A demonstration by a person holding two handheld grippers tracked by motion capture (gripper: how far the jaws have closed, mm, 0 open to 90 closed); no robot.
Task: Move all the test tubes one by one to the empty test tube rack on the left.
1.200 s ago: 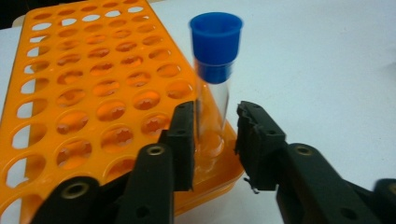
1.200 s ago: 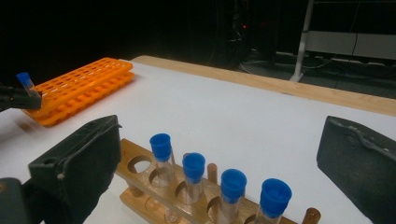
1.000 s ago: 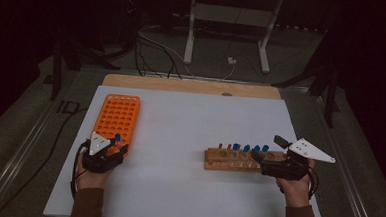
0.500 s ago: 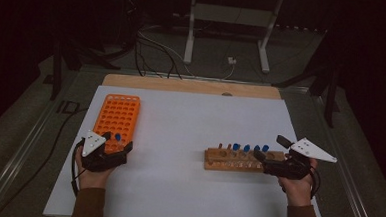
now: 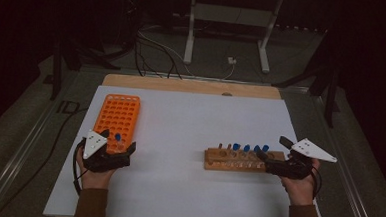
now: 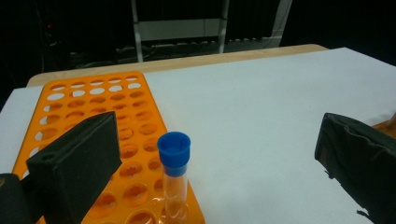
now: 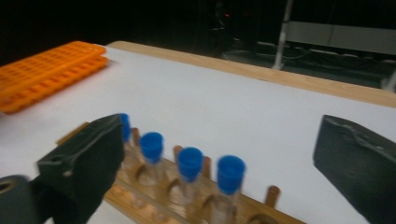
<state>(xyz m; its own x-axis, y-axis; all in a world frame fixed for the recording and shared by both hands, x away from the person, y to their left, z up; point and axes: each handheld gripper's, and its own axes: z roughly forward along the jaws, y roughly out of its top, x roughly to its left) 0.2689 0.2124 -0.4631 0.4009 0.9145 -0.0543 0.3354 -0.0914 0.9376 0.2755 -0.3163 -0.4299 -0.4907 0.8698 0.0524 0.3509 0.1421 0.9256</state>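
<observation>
The left gripper [image 5: 121,146] sits at the near end of the orange rack [image 5: 118,115], close to the desk's left edge and toward its near-left corner. Its jaws have just been opening and now stand released, wide apart. Between them, but touching neither, a blue-capped tube [image 6: 173,179] stands upright in a hole of the orange rack [image 6: 98,126], in one of its nearest rows beside the rack's right-hand edge. In the left gripper view the tube is nearer the left jaw than the right one.

The right gripper [image 5: 271,160] lies at the right end of the wooden rack [image 5: 233,160], toward the desk's right edge. Its jaws have just been closing a little yet remain apart, holding nothing. In the right gripper view four blue-capped tubes [image 7: 189,175] stand upright in a row in the wooden rack [image 7: 261,210]; the left jaw hides part of the farthest tube, and the right jaw is well clear of them all.

Between the two racks the white desk [image 5: 190,123] is bare across its middle and up to its far edge. The orange rack runs lengthwise toward the far edge; the wooden rack runs crosswise, parallel to the near edge.
</observation>
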